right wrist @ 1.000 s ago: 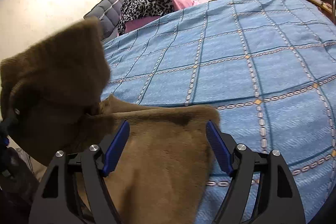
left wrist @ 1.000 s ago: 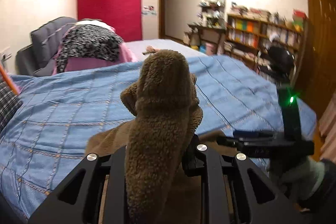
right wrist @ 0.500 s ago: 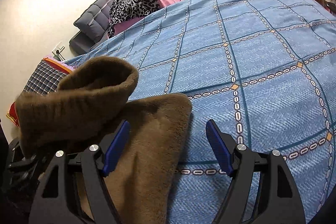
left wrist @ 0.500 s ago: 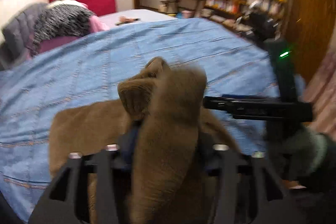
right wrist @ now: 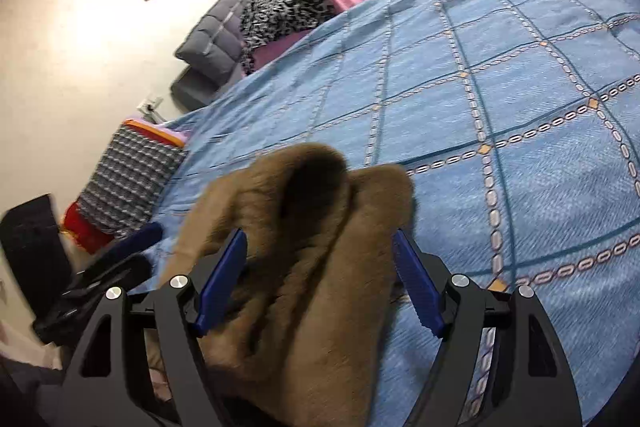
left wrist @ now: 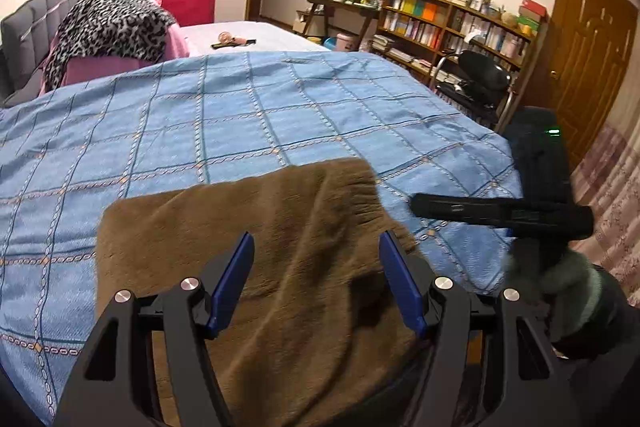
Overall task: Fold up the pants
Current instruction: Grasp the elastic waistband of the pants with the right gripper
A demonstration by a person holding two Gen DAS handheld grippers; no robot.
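Observation:
Brown fleece pants (left wrist: 180, 227) lie folded at the near edge of the bed on a blue checked cover (left wrist: 240, 115). My left gripper (left wrist: 316, 241) hovers just over them, its jaws opening, the cloth lying loose under and between the blue pads with nothing pinched. Over the pants' right side my right gripper (right wrist: 319, 235) stands open. A bunched fold of the pants (right wrist: 320, 307) rises between its pads without being squeezed. The right gripper (left wrist: 500, 215) also shows at the right of the left wrist view, held by a gloved hand (left wrist: 568, 291).
A leopard-print cloth on a pink pile (left wrist: 108, 23) lies by the grey headboard (left wrist: 24, 27). A plaid pillow (right wrist: 128, 183) sits at the bed's left side. A black chair (left wrist: 480, 75), bookshelves (left wrist: 452, 23) and a wooden door (left wrist: 592, 67) stand to the right.
My left gripper was shut on a raised bundle of the pants; it tipped down and opened, and the cloth now lies flat. The right gripper shifted and stayed open.

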